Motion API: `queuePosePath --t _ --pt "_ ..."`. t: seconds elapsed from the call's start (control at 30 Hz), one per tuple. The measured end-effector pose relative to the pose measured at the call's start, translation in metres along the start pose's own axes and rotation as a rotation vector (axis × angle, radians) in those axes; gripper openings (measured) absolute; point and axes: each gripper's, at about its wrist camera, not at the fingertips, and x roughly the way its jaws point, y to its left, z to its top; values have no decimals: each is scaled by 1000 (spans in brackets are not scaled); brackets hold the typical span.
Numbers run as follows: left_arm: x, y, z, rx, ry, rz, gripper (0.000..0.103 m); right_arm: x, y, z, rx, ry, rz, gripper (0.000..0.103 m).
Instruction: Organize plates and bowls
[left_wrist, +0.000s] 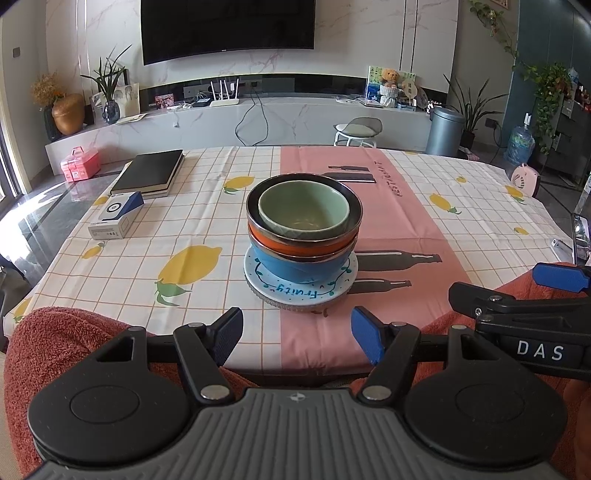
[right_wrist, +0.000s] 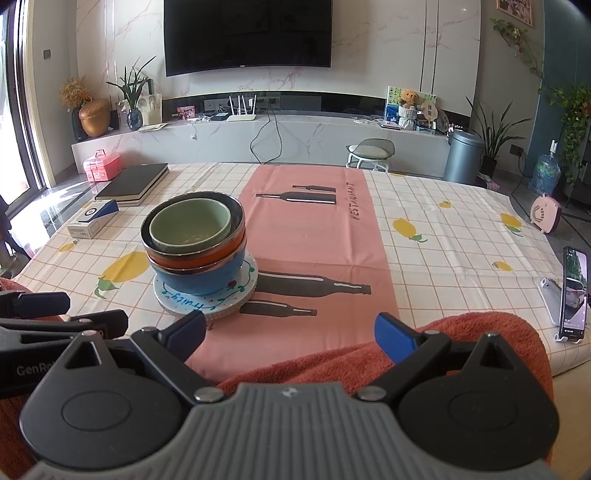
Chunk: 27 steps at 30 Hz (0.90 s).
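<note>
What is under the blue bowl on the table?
The blue bowl stands on a white plate lettered "Fruity". A second rim shows beneath that plate; the bowl covers the plate's middle.

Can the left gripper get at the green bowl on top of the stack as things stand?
Probably yes. The left gripper is open and empty, facing the stack head-on, with only bare tablecloth between. The green bowl sits nested on top with its rim exposed, and nothing covers it.

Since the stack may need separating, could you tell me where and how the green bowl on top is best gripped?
Probably by its rim, from above: the green bowl sits upright, nested inside the orange bowl, so its sides are mostly hidden. One finger inside and one outside the near wall should fit. Both the left tongs and the right tongs are open and empty.
</note>
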Motion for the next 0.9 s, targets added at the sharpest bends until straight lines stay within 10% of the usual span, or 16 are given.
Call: queuePosePath --t 0.9 --pt "-7 3 9 -8 -10 4 79 -1 0 5 -10 -1 -6 96"
